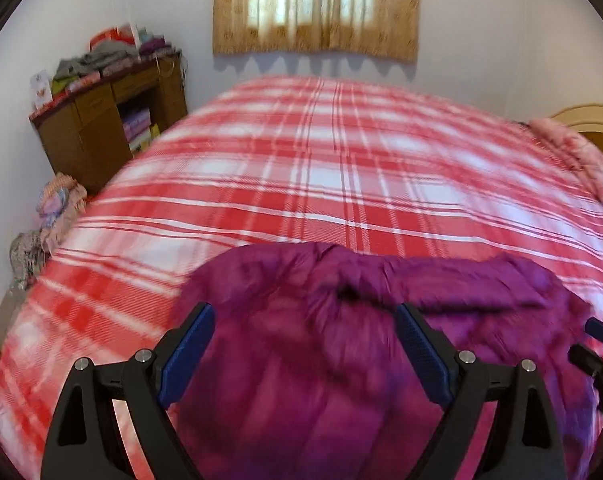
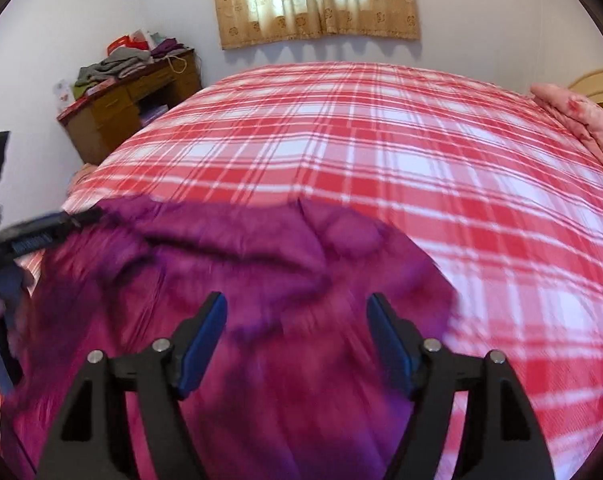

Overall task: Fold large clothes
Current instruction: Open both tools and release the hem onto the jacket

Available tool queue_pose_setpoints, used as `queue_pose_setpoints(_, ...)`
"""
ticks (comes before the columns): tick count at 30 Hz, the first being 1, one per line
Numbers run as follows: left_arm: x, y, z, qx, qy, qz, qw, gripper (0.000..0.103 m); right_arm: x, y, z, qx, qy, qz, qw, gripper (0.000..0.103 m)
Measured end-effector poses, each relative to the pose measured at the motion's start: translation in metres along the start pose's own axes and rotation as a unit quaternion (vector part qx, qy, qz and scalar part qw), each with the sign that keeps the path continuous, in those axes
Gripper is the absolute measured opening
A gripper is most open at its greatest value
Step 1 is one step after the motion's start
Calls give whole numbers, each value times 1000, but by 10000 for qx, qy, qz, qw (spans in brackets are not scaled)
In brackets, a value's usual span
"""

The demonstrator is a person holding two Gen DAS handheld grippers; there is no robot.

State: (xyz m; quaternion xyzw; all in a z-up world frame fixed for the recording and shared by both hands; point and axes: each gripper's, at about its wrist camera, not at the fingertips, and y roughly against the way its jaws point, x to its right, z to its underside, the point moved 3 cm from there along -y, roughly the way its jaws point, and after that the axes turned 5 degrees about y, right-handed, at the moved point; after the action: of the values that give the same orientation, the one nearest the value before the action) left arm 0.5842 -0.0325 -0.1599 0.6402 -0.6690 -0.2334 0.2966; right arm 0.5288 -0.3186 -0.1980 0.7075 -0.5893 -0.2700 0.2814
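Plaid-covered bed [image 1: 341, 168] under purple jacket [image 1: 341, 340]; left tongs [image 1: 305, 344], right tongs [image 2: 297, 332] wide apart, empty.

Both wrist cams sit close above the bed's [image 1: 341, 168] near edge, tilted down, facing the curtained window [image 2: 313, 0]; left view slightly left of right; shared: magenta garment [image 1: 341, 360], plaid cover, corner cabinet [image 2: 113, 116]
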Motion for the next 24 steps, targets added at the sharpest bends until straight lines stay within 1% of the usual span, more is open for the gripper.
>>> queue_pose_setpoints(2,-15,43,23,118,-50,86,9999,92,6,31,23,0,31,-30,10000,77)
queue_pose_setpoints(4,-22,71,44,167,-166,160,9996,91,12,64,54,-62,12,-98,9999,78)
queue_pose_setpoints(6,-34,100,72,170,-339,47,9993,92,11,87,78,-90,39,-102,9999,78)
queue_pose_setpoints(8,-53,131,106,151,-438,1,9989,92,9,112,106,-149,17,-120,9998,81)
queue_pose_setpoints(11,-76,163,147,102,-546,-104,9984,92,3,138,144,-208,-53,-132,9997,86)
queue_pose_setpoints(12,-86,174,163,82,-543,-201,9983,92,0,147,159,-235,-79,-112,9996,86)
queue_pose_setpoints(15,-107,193,200,8,-530,-339,9980,92,-10,161,195,-386,-145,-25,9991,86)
queue_pose_setpoints(17,-121,203,227,-116,-503,-385,9979,92,-19,170,221,-442,-102,106,9989,86)
queue_pose_setpoints(21,-138,208,267,-444,-274,-295,9982,91,-28,183,260,-493,-188,217,9984,86)
queue_pose_setpoints(24,-140,209,283,-556,-120,-189,9982,91,-35,192,279,-494,-246,285,9981,86)
